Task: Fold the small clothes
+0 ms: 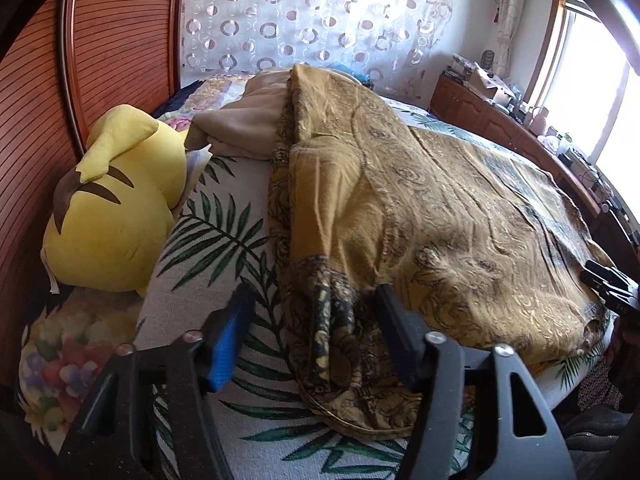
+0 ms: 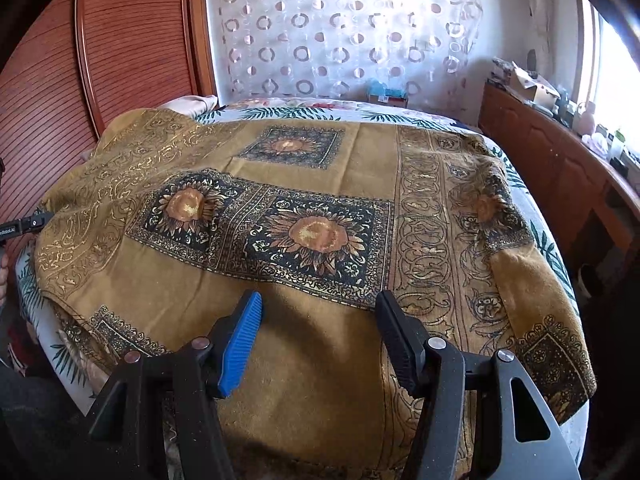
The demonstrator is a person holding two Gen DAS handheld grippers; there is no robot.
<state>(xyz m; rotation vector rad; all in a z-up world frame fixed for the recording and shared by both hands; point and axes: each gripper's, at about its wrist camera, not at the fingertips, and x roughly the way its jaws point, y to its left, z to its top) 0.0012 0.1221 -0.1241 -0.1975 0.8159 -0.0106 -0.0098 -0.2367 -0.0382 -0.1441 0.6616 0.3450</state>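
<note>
An ochre cloth (image 1: 440, 208) printed with dark sunflower squares lies spread over the bed. In the left wrist view its left side is bunched into a long raised fold. My left gripper (image 1: 314, 296) straddles the near end of that fold with its jaws apart. The blue pad (image 1: 232, 336) stands clear of the fabric. In the right wrist view the cloth (image 2: 312, 236) lies mostly flat, and my right gripper (image 2: 320, 308) hovers open over its near plain part with nothing pinched. The other gripper (image 2: 24, 226) shows at the cloth's left edge.
A yellow plush toy (image 1: 108, 216) and a beige blanket (image 1: 244, 128) lie at the left on the leaf-printed sheet (image 1: 224, 248). A ribbed wooden panel (image 1: 120, 40) stands behind them. A cluttered wooden cabinet (image 2: 560, 168) runs along the right side under a window.
</note>
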